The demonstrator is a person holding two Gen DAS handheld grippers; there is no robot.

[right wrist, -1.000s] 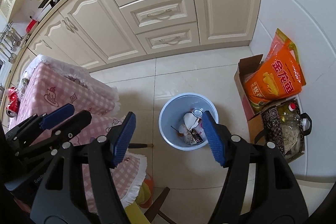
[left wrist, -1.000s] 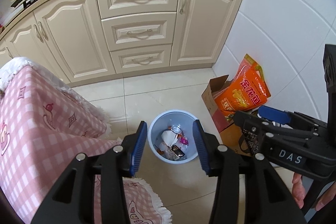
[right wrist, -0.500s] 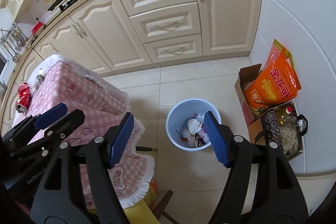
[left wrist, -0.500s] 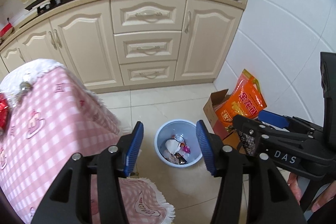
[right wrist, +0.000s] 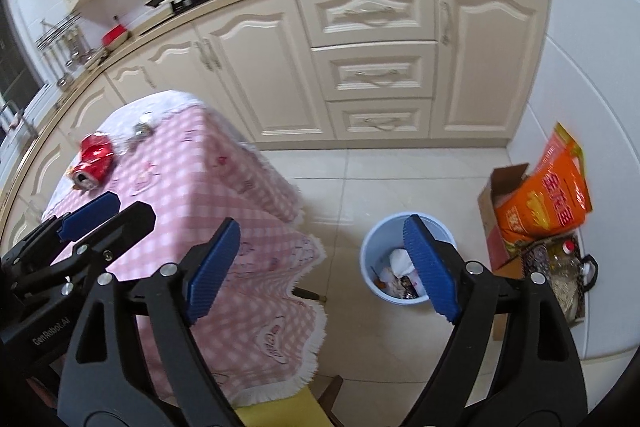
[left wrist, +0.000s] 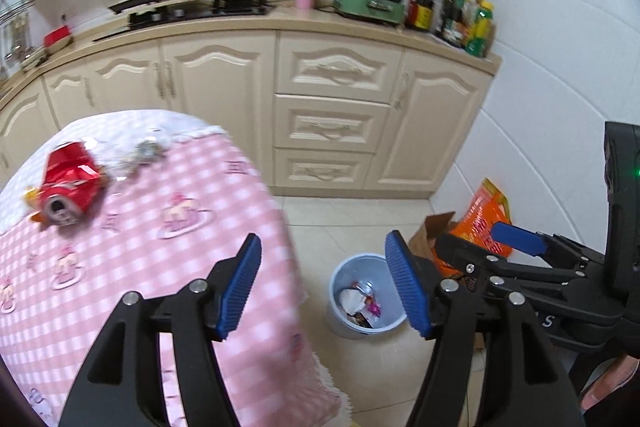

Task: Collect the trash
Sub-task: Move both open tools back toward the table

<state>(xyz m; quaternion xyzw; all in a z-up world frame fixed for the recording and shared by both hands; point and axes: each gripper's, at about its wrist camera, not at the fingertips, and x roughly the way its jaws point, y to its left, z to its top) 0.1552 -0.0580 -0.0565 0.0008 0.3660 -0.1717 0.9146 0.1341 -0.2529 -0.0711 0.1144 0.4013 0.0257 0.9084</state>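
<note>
Both grippers are spread wide with nothing between the blue pads, and both have just been opening up: left gripper (left wrist: pixel 324 287), right gripper (right wrist: pixel 324 271). Crushed red can (left wrist: pixel 70 185) lies on the pink checked tablecloth (left wrist: pixel 168 267) around 10 o'clock; blue trash bin (right wrist: pixel 374 247) with scraps inside stands on the floor around 4 o'clock.

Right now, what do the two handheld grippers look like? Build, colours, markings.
Both match: the left gripper and right gripper have matte black angular plastic arms with silver screws and long ribbed blue pads. White lettering on the bodies: "GenRobot.AI" on the left one. A green light glows on the right one's body. No cables or sleeves visible.
</note>
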